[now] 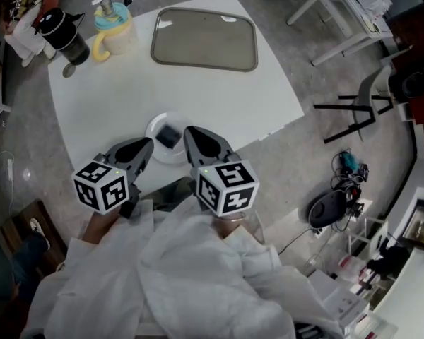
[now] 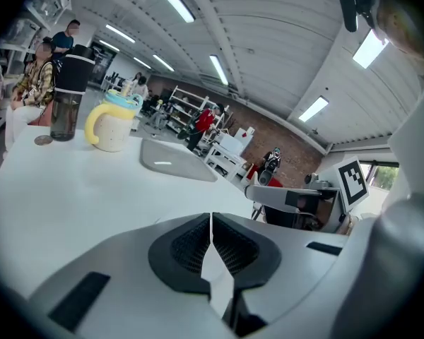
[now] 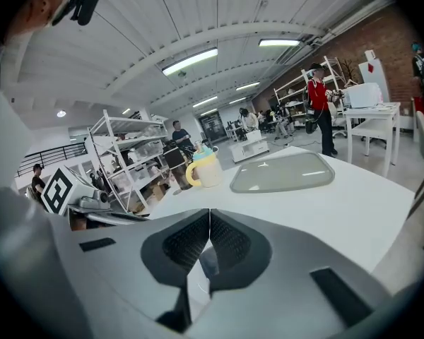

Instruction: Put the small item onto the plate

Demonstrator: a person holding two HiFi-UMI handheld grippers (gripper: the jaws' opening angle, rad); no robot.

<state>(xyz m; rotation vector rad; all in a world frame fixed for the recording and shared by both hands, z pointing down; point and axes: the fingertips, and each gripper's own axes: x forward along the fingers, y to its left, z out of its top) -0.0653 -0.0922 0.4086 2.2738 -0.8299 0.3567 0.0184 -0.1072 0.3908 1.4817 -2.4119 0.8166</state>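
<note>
A small dark, squarish item (image 1: pixel 168 135) lies on a small white plate (image 1: pixel 152 126) near the table's front edge. My left gripper (image 1: pixel 150 145) rests at the plate's left side and my right gripper (image 1: pixel 187 131) at its right side, the tips flanking the item. Both are shut with nothing between the jaws; each gripper view shows the ribbed pads pressed together, on the left gripper (image 2: pixel 210 217) and the right gripper (image 3: pixel 209 214). The plate and item are hidden behind the jaws in both gripper views.
On the white table (image 1: pixel 113 97), a grey tray (image 1: pixel 205 39) lies at the back. At the far left stand a yellow mug with a blue lid (image 1: pixel 113 30) and a black tumbler (image 1: pixel 60 34). Beyond the table's right edge stands a chair (image 1: pixel 360 108).
</note>
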